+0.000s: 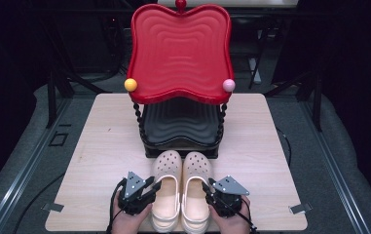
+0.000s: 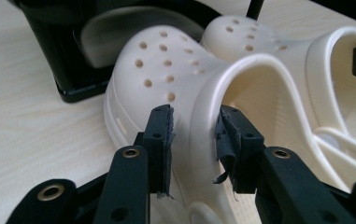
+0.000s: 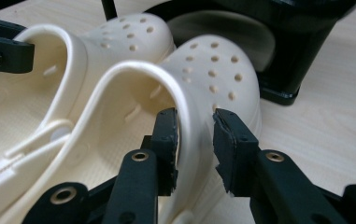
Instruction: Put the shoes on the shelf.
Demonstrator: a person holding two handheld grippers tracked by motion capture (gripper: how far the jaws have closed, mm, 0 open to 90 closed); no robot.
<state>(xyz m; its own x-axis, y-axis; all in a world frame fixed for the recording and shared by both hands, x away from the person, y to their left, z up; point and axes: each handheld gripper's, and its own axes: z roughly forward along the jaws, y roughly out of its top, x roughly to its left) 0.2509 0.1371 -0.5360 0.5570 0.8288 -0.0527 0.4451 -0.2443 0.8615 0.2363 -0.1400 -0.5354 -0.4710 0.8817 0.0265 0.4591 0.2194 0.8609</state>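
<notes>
A pair of cream perforated clogs lies side by side at the table's front edge, toes pointing away from me. My left gripper straddles the outer side wall of the left clog. In the left gripper view its pads press on the left clog from outside and inside, with the left gripper shut on the wall. My right gripper grips the right clog the same way. In the right gripper view the right gripper pinches the wall of the right clog.
Just beyond the toes stands a two-tier rack with a black lower tray and a red wavy upper tray. The upper tray carries a yellow ball and a pink ball. Bare wooden table lies to both sides.
</notes>
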